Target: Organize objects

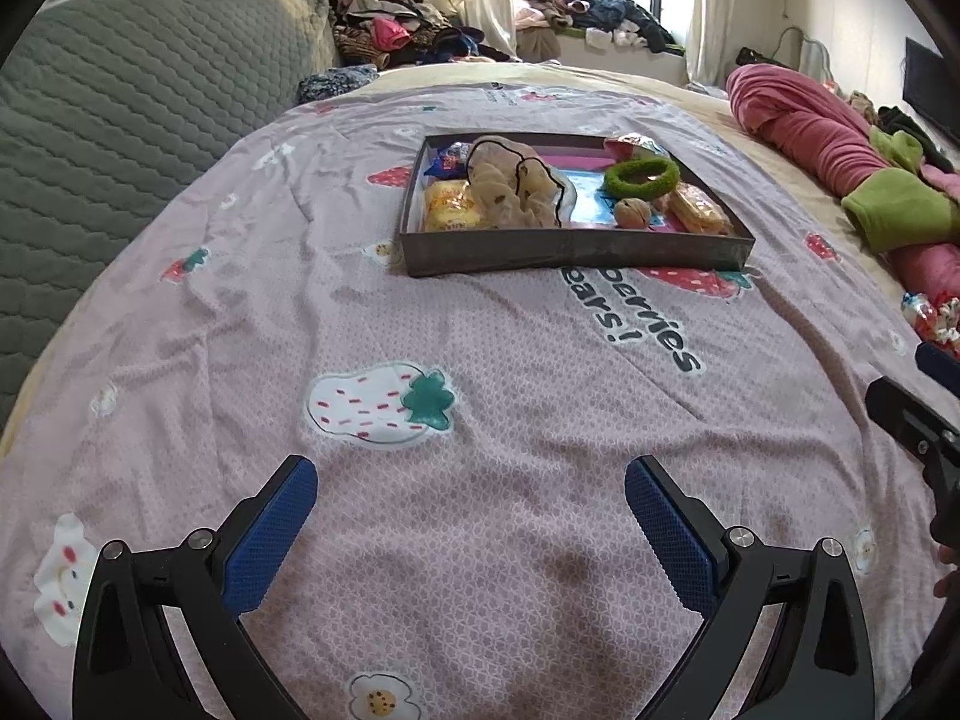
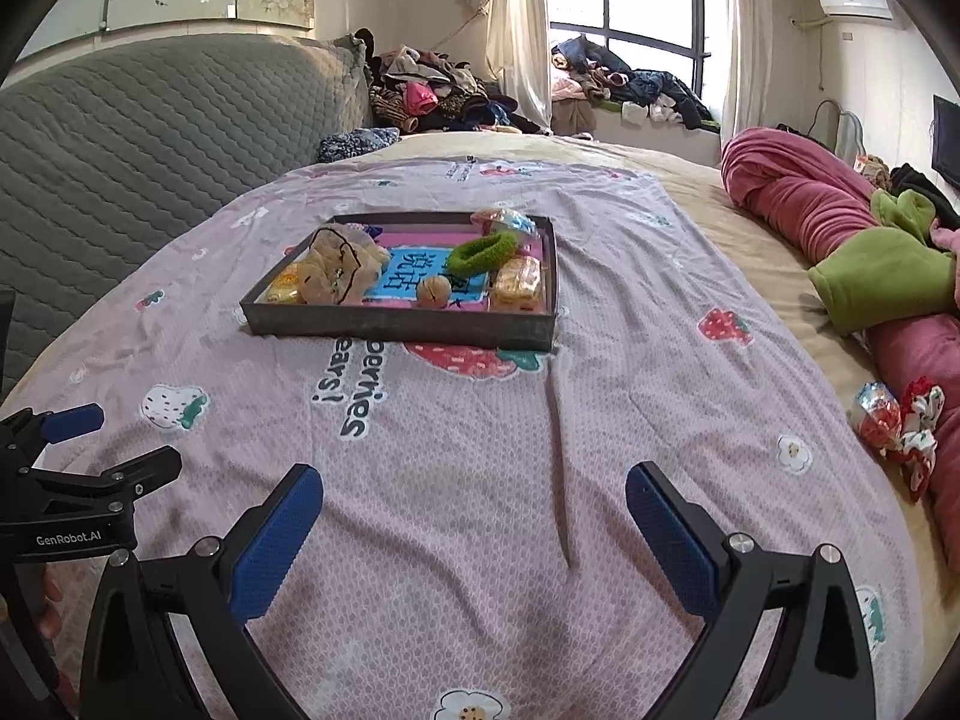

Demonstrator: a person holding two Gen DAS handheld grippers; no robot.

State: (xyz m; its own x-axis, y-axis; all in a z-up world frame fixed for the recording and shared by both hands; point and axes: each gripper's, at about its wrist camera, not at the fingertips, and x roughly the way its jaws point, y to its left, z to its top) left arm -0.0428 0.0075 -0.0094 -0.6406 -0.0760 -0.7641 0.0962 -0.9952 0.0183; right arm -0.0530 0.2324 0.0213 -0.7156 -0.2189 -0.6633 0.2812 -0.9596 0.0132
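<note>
A dark shallow tray (image 1: 570,252) (image 2: 408,327) sits mid-bed on the pink strawberry sheet. In it lie a beige plush toy (image 1: 510,192) (image 2: 339,267), a green fuzzy ring (image 1: 641,175) (image 2: 480,253), a walnut (image 1: 631,213) (image 2: 434,291), yellow snack packets (image 1: 451,210) (image 2: 517,283) and a wrapped candy (image 1: 630,146). My left gripper (image 1: 471,489) is open and empty, low over the sheet well short of the tray. My right gripper (image 2: 474,495) is open and empty, likewise short of the tray. Each gripper shows at the edge of the other's view.
A shiny wrapped candy (image 2: 876,417) and a red-white patterned scrunchie (image 2: 921,432) lie at the bed's right edge, by a rolled pink and green blanket (image 2: 840,240). A grey quilted headboard (image 1: 120,120) stands left. Clothes piles (image 1: 408,30) sit beyond the bed.
</note>
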